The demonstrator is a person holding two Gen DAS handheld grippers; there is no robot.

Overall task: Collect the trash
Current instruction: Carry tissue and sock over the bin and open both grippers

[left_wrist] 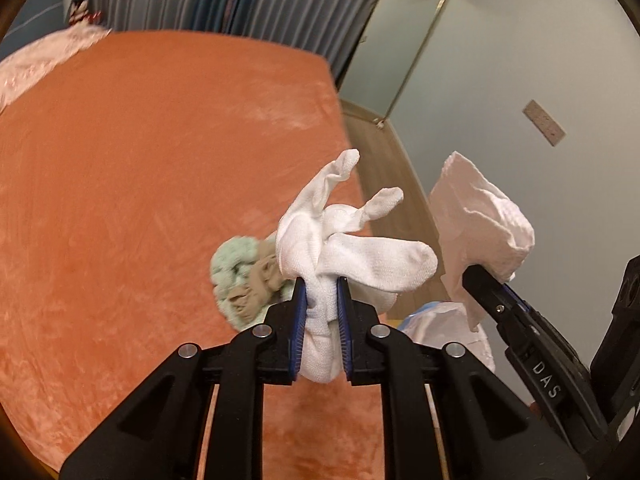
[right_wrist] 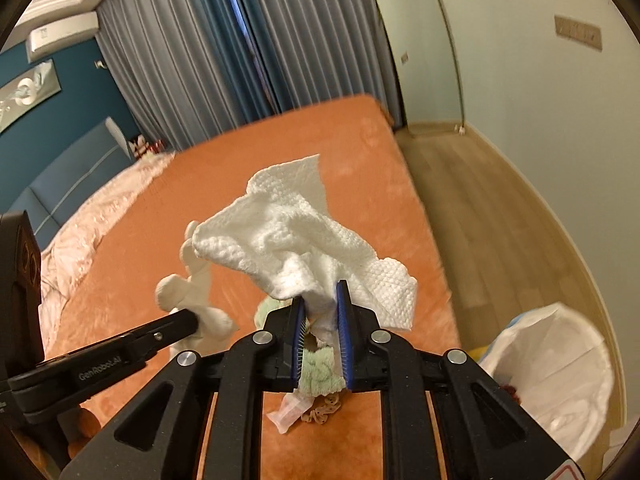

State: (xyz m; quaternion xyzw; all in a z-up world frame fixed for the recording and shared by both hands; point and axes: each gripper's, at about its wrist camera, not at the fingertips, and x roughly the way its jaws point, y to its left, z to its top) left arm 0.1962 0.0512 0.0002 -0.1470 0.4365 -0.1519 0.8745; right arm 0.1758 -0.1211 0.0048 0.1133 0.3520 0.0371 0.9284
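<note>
Left hand-held gripper clamps knotted white socks, right hand-held gripper pinches a paper towel corner; that thin grip could tear, missing the bin.

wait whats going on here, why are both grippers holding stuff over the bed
A person is clearing trash off the bed with two handheld grippers. The left gripper is shut on a knotted white sock, the right gripper on a crumpled paper towel, both held above the orange cover. A green and tan scrunchie and a small wrapper lie on the bed. A lined bin stands on the floor at the right.
</note>
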